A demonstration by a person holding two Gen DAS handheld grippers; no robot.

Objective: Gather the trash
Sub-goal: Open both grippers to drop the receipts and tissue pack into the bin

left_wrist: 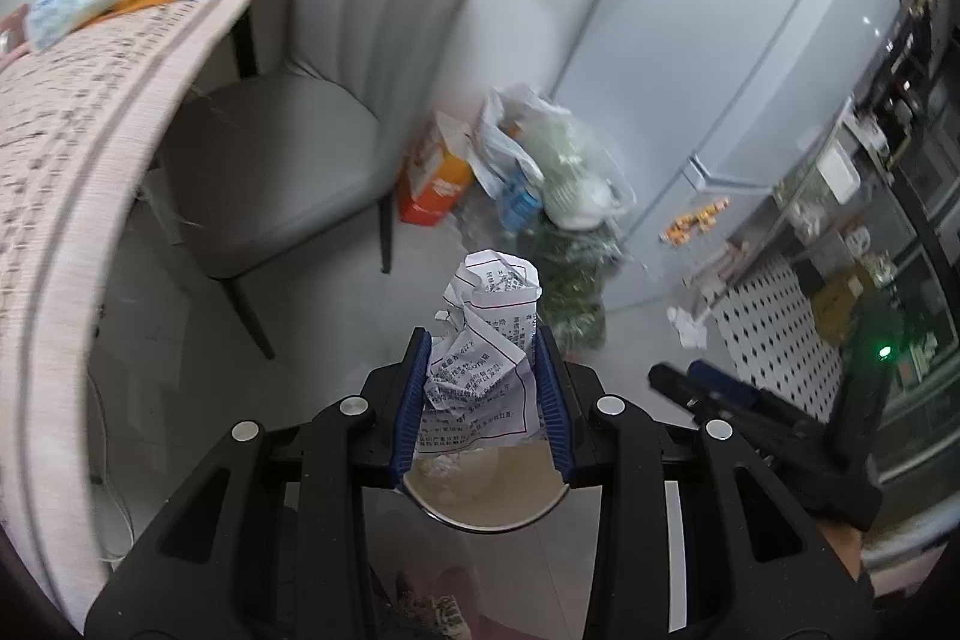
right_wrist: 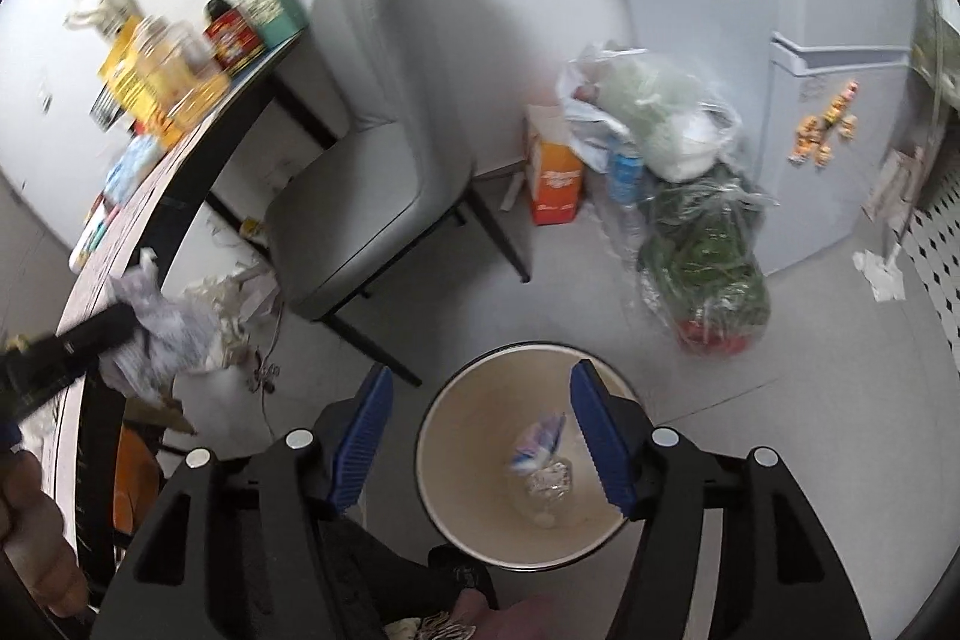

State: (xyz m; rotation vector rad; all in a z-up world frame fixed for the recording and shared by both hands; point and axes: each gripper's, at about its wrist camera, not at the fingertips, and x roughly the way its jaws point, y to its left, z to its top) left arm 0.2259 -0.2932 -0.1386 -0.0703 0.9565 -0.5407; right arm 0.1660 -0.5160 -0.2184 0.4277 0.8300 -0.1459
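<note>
The left gripper point(left_wrist: 483, 388) squeezes a crumpled paper point(left_wrist: 486, 340) with printed words between its blue pads. The paper sticks up past the fingertips. Right under it is the round trash bin point(left_wrist: 480, 514), which stands on the pale floor point(left_wrist: 336, 340). Only a bit of the bin's rim and creamy inside shows in the left wrist view.

The right gripper point(right_wrist: 480, 436) has its fingers spread wide with nothing between them. It hangs above the open bin point(right_wrist: 444, 436). Down at the bottom of the bin lie a small pink and blue wrapper point(right_wrist: 540, 439) and a clear crinkled bit of plastic point(right_wrist: 549, 481).

In the right wrist view, the left gripper and its paper point(right_wrist: 162, 328) show blurry at the left, by the edge of the table point(right_wrist: 174, 196).

A grey chair point(right_wrist: 372, 160) stands by the table. Past it, by the wall, sit an orange box point(right_wrist: 555, 184) and some plastic bags point(right_wrist: 660, 124). Boxes and jars point(right_wrist: 162, 70) stand on the far end of the table.
</note>
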